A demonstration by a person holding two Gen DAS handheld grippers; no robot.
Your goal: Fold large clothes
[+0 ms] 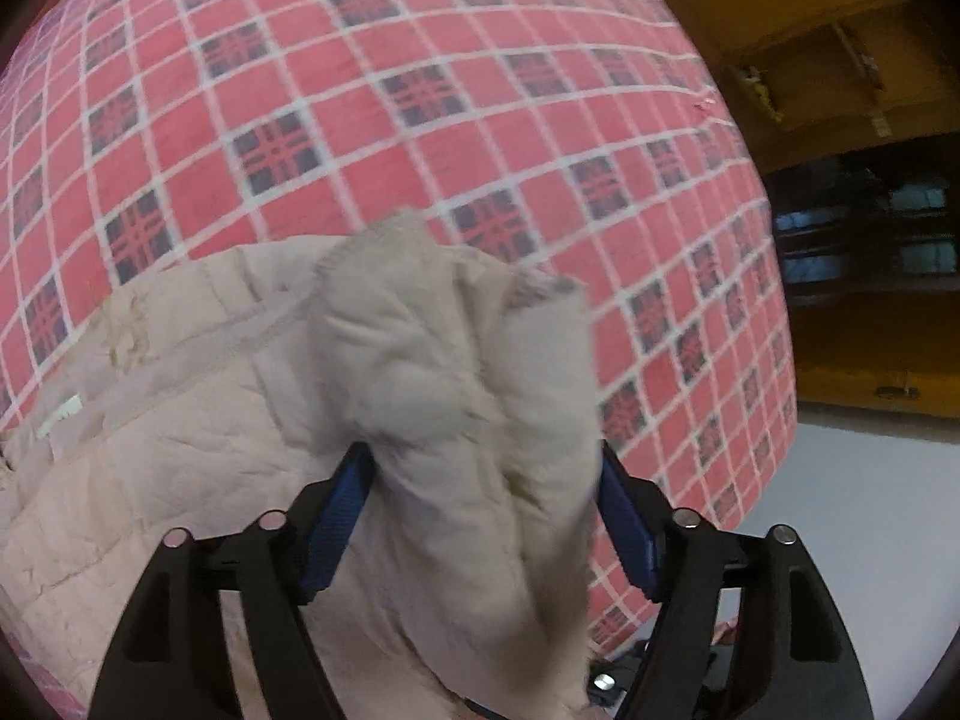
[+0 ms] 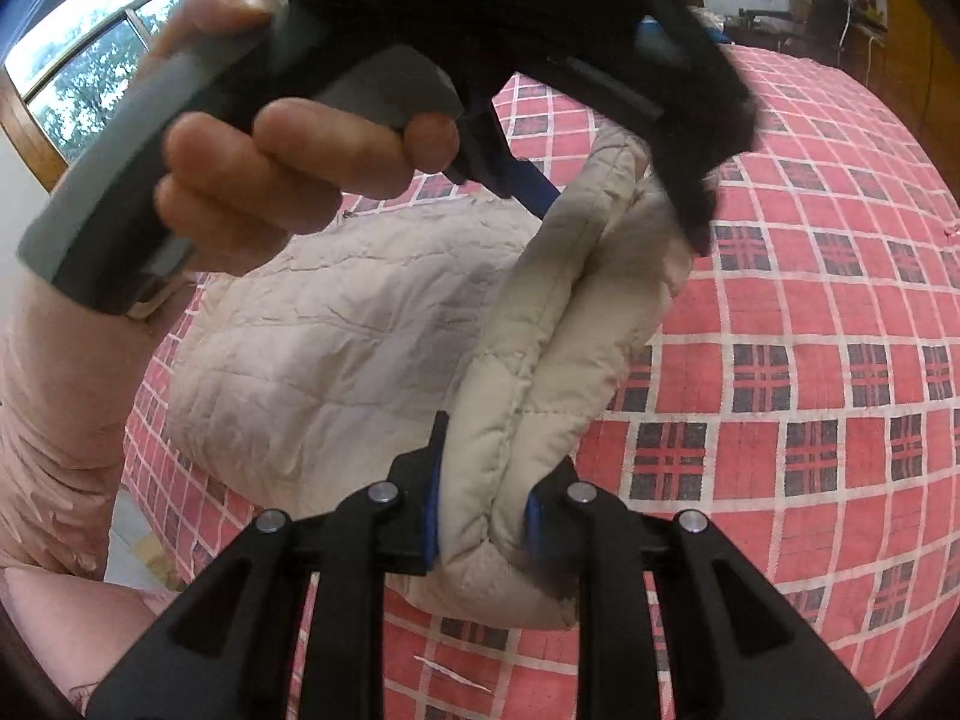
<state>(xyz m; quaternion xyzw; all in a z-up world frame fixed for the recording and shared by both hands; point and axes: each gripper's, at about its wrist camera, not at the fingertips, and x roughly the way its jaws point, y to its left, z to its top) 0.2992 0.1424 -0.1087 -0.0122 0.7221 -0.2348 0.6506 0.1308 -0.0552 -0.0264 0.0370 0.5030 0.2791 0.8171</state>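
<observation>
A beige quilted jacket (image 1: pixel 198 420) lies on a bed, with one padded edge lifted off it. In the left wrist view my left gripper (image 1: pixel 483 468) is shut on a bunched fold of that jacket between its blue pads (image 1: pixel 336 516). The right wrist view shows my right gripper (image 2: pixel 486 498) shut on the same thick rolled edge of the jacket (image 2: pixel 336 348). Further along that edge, a hand (image 2: pixel 252 180) holds the left gripper (image 2: pixel 606 180), which pinches the fabric. The rest of the jacket spreads flat to the left.
A red plaid bedsheet (image 1: pixel 420 90) (image 2: pixel 810 360) covers the bed under the jacket. Yellow wooden furniture (image 1: pixel 840 60) and pale floor (image 1: pixel 870 480) lie past the bed's right edge. A window (image 2: pixel 90 60) is at the upper left, with a pink sleeve (image 2: pixel 54 420) below it.
</observation>
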